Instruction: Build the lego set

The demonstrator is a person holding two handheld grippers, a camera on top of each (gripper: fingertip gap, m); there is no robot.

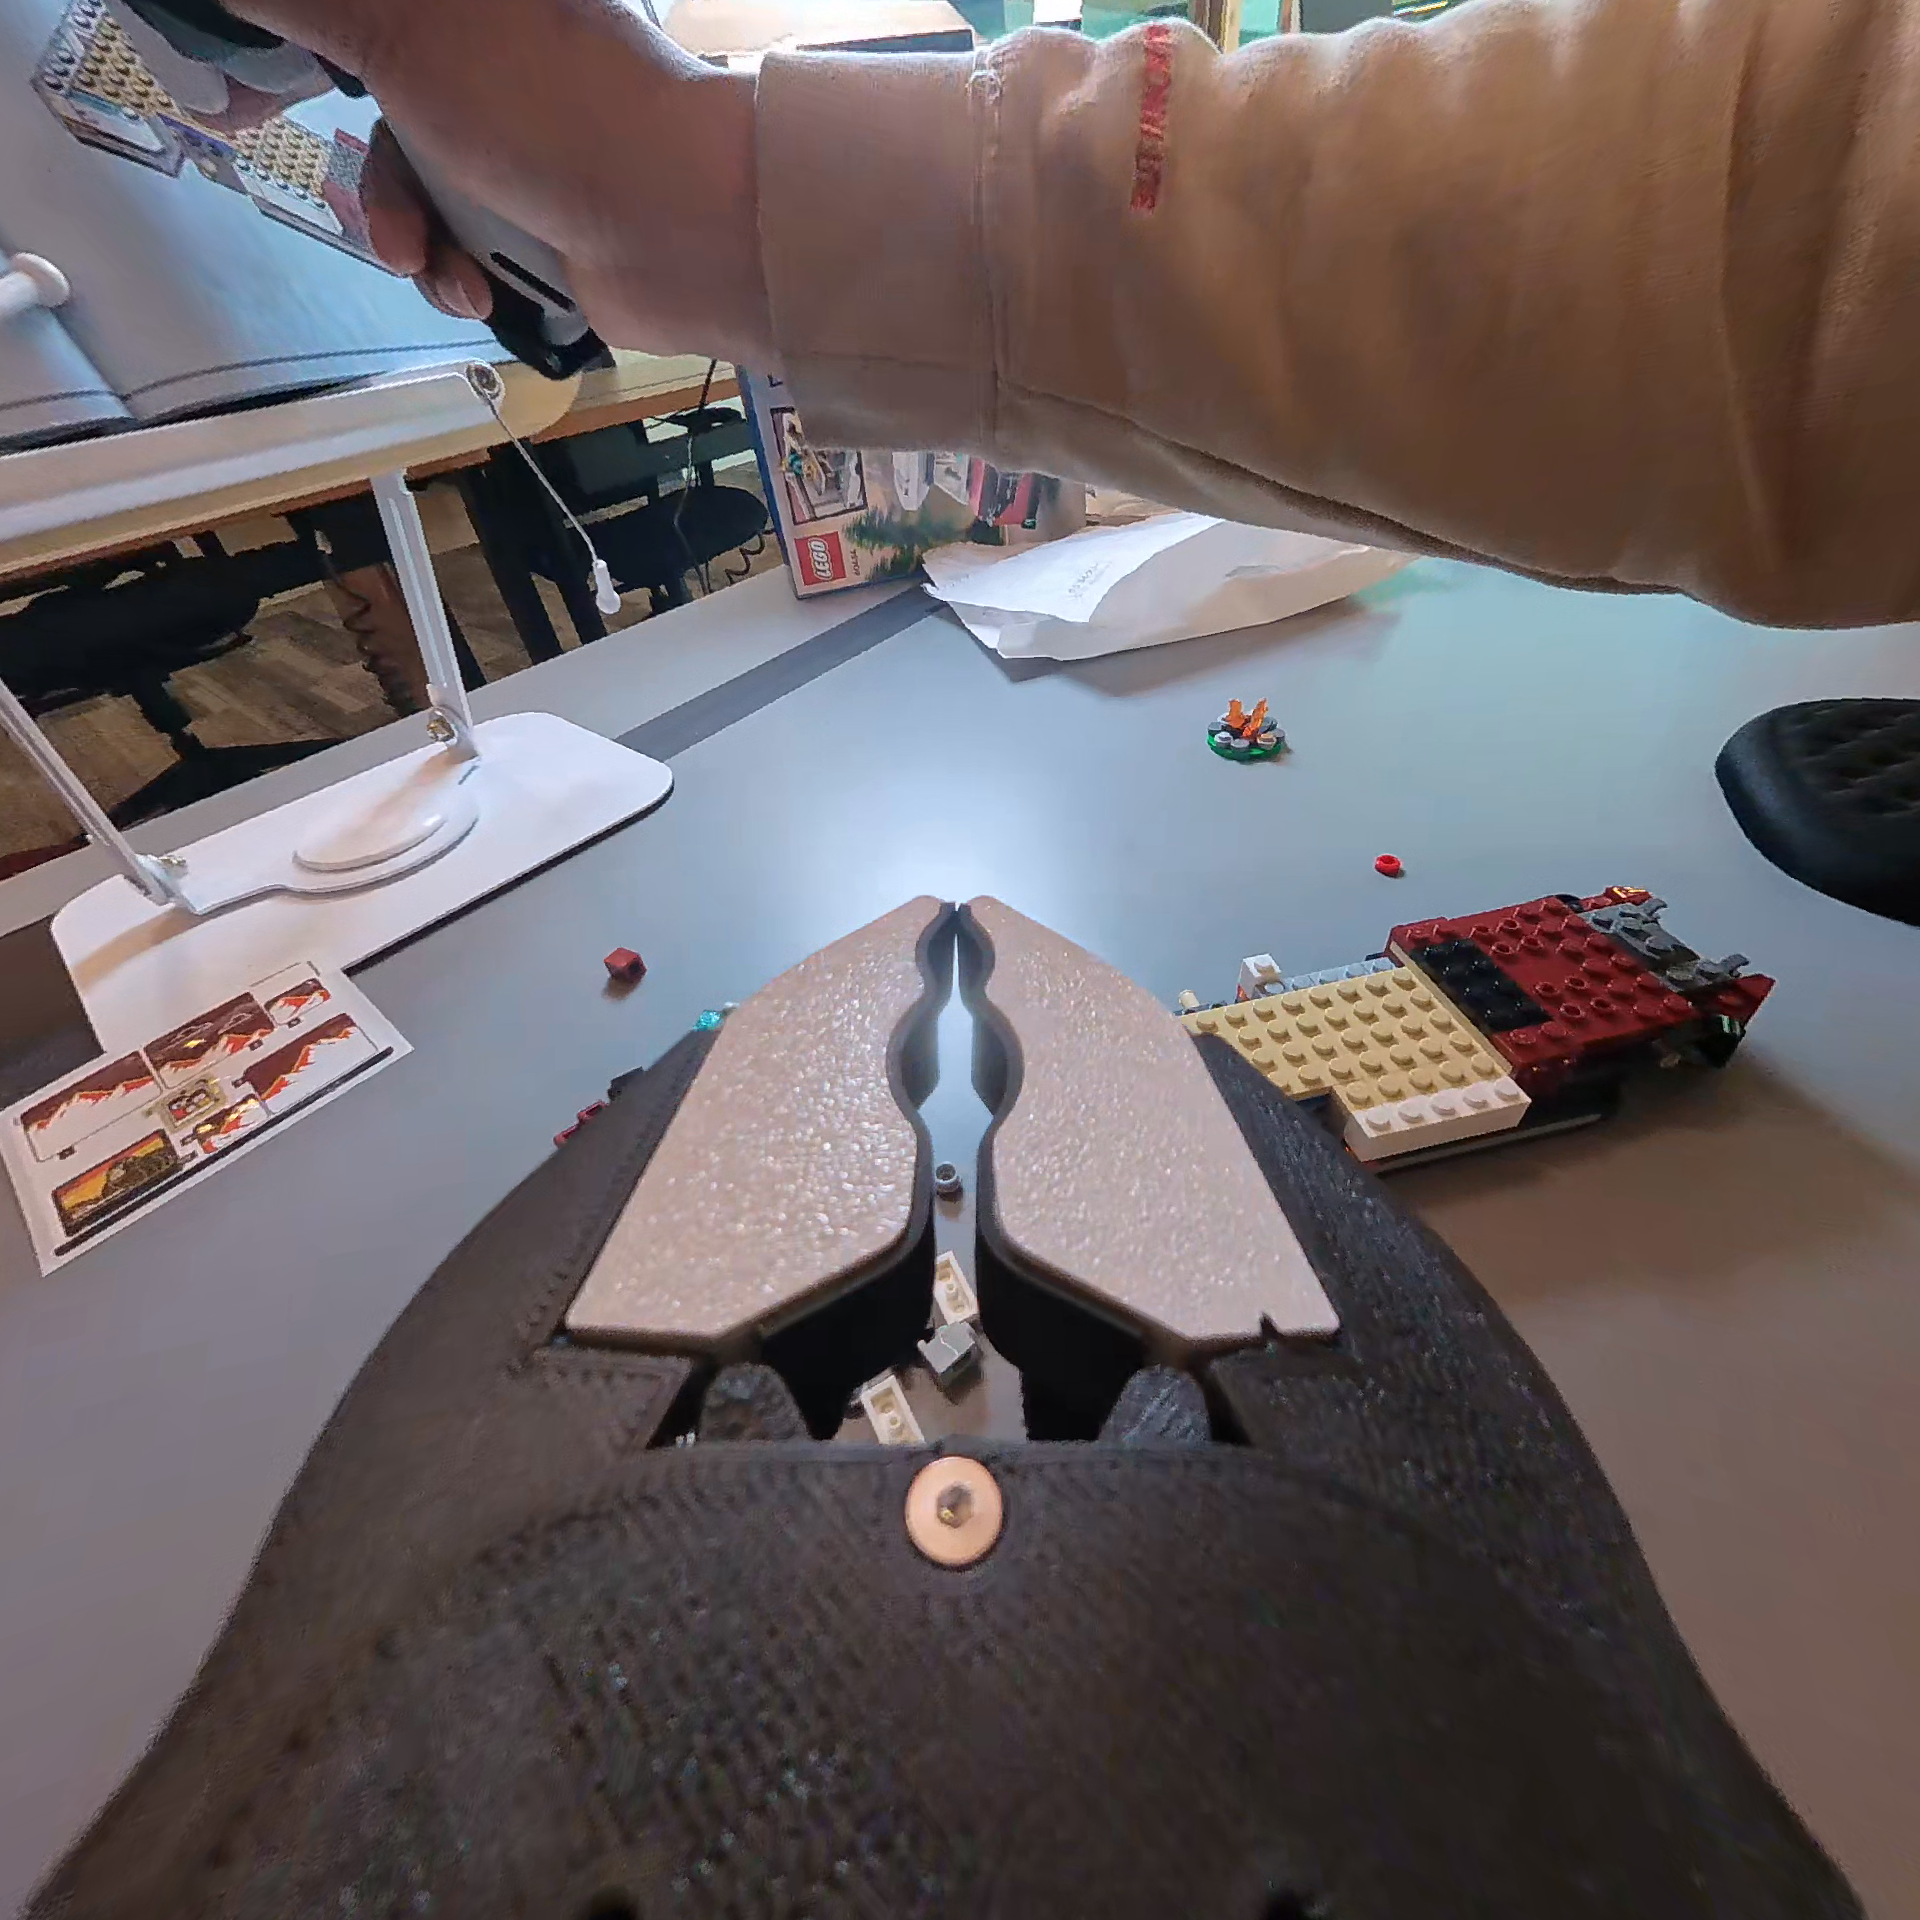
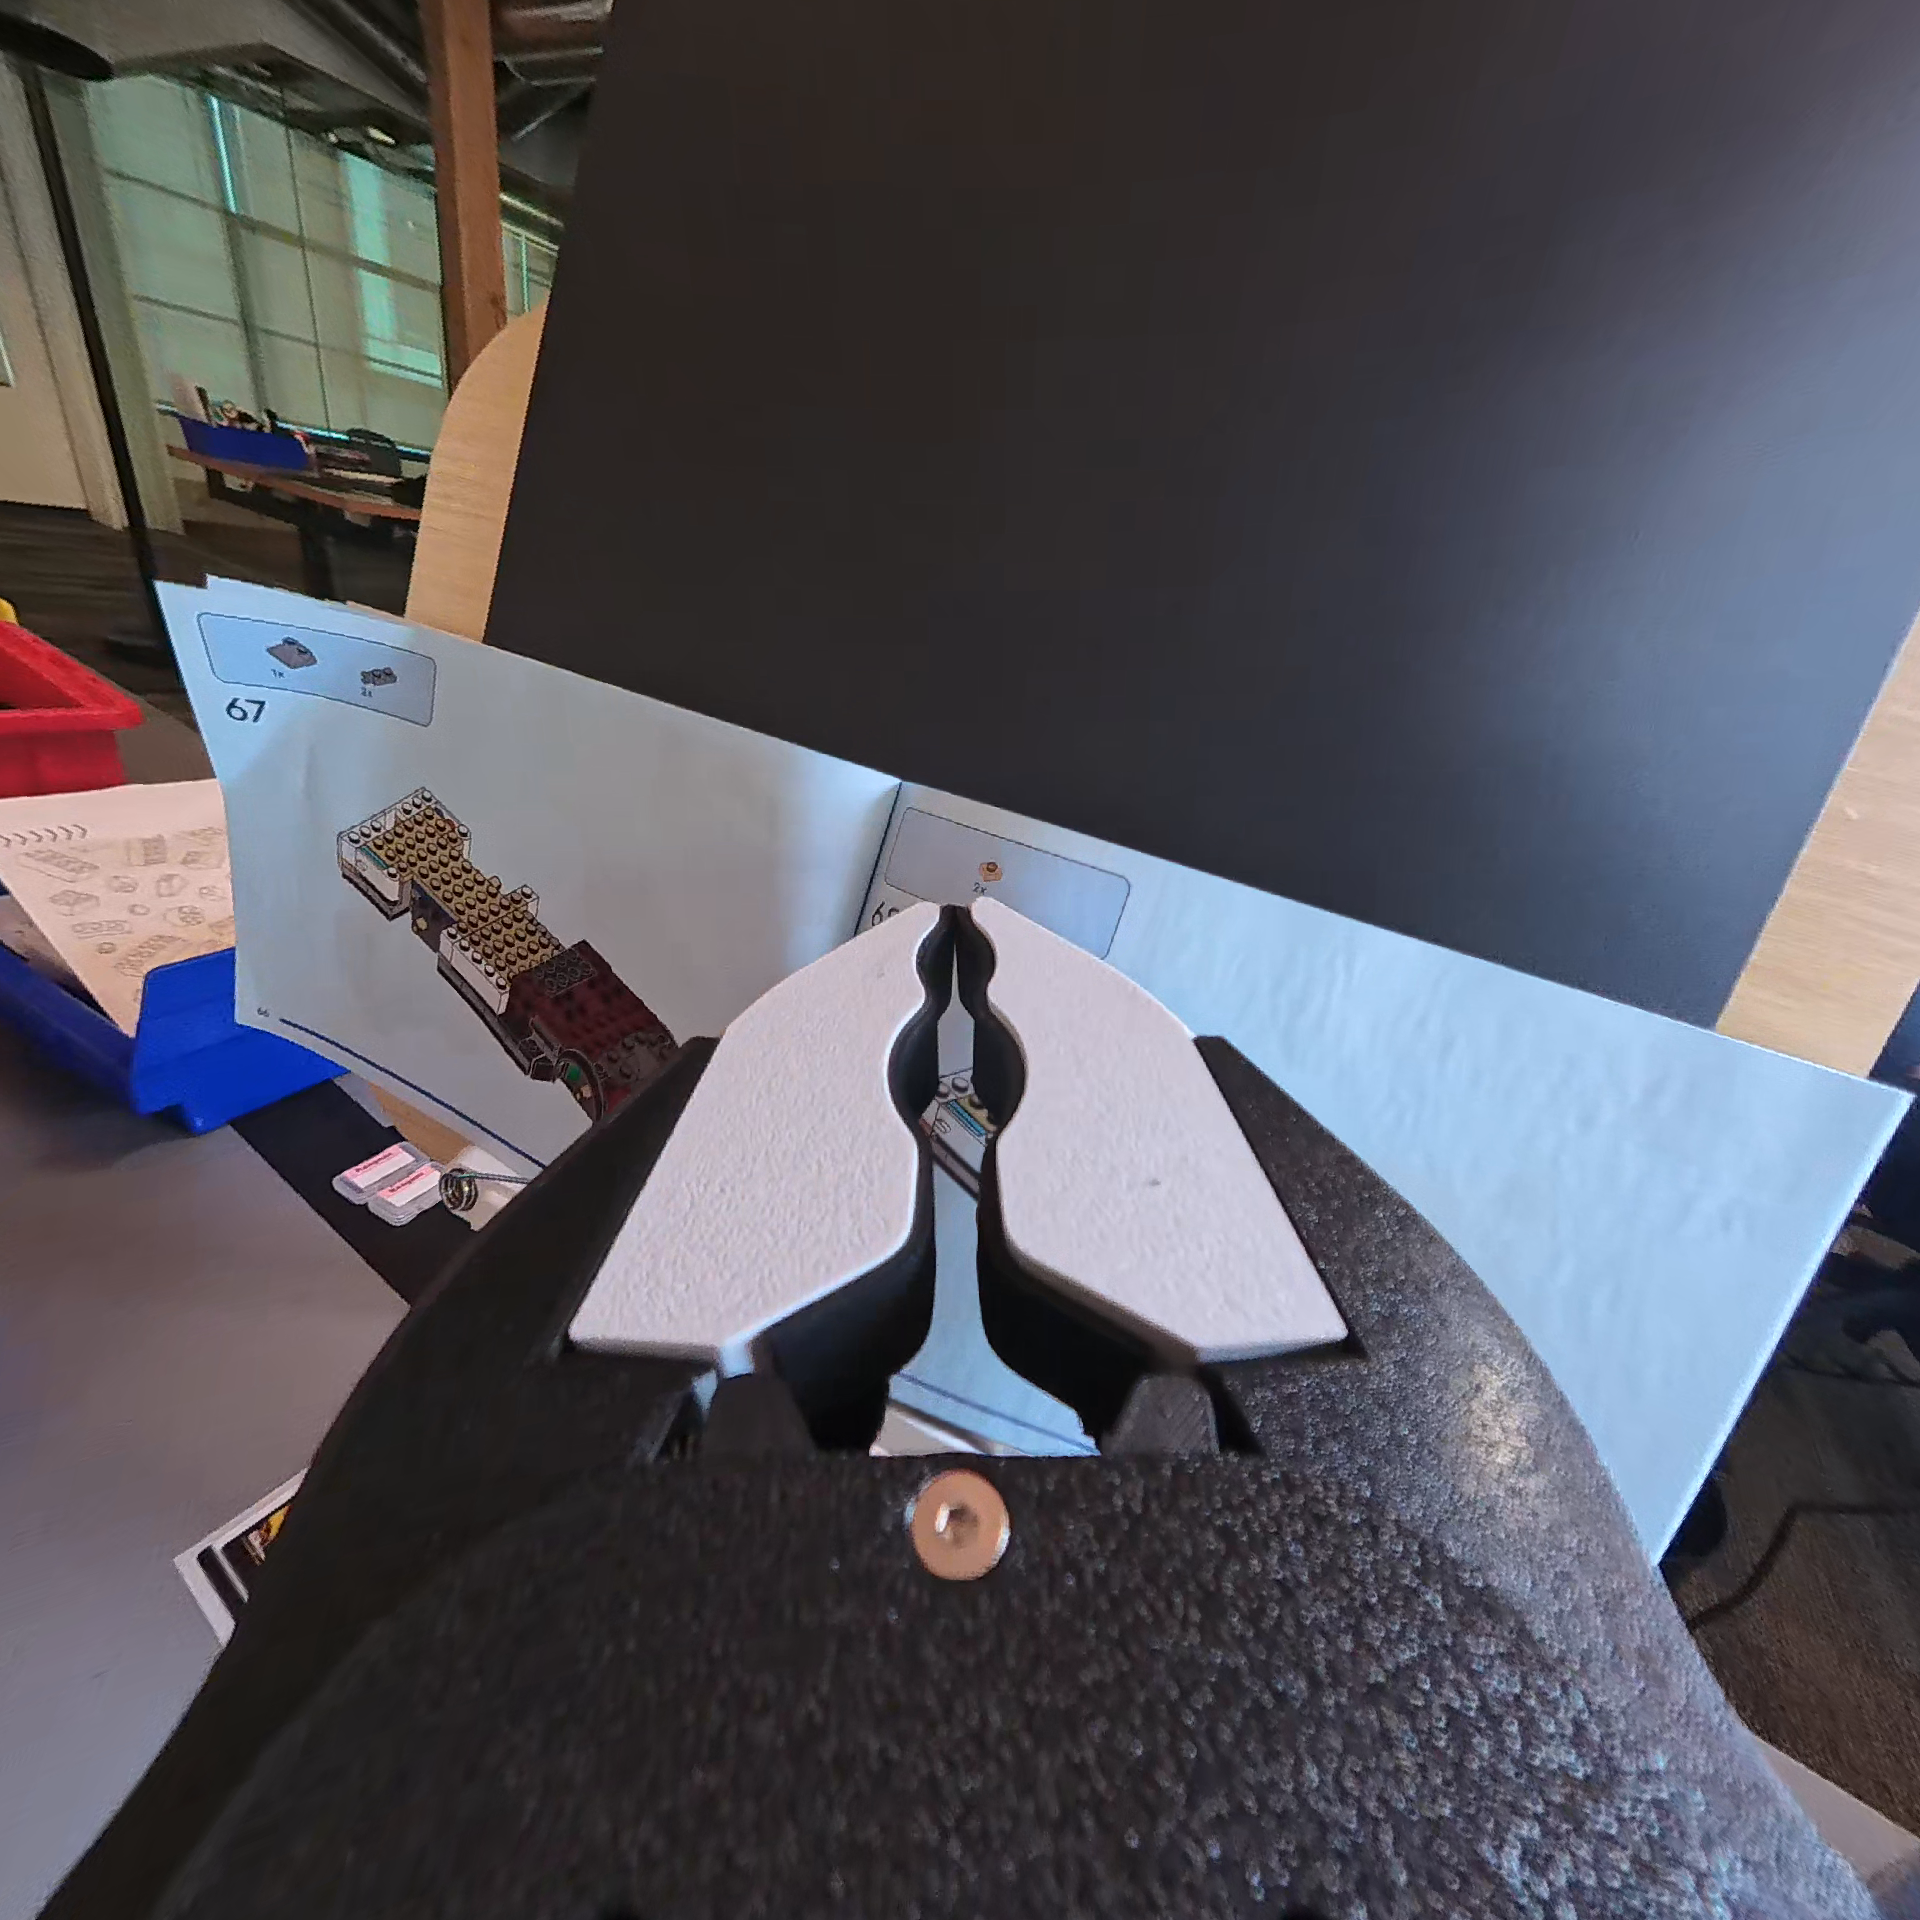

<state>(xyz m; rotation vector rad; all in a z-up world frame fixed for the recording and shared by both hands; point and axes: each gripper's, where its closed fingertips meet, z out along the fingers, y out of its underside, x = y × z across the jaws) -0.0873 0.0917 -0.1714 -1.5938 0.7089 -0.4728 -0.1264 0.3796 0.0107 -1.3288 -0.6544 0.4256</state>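
Note:
My left gripper (image 1: 958, 912) is shut with nothing between its tips, held above the grey table (image 1: 935, 790). A part-built brick model (image 1: 1475, 1023) of tan, white and dark red plates lies just to its right. Several small loose bricks (image 1: 951, 1340) lie under the jaws. A small dark red brick (image 1: 624, 963) lies to its left, a red round stud (image 1: 1387, 863) and a small green campfire build (image 1: 1247, 729) lie farther off. My right gripper (image 2: 958, 914) is shut with nothing between its tips, in front of an open instruction booklet (image 2: 644, 831) propped against a dark panel (image 2: 1195, 416).
A person's hand and cream sleeve (image 1: 1299, 260) cross the top of the left wrist view. A white lamp base (image 1: 395, 810), sticker sheet (image 1: 197, 1101), boxed set (image 1: 862, 499) and white paper (image 1: 1132, 582) lie around. Blue bin (image 2: 156, 1039) and red bin (image 2: 52, 707) stand left. Across from one pair of fingers to the other is roughly 35 cm.

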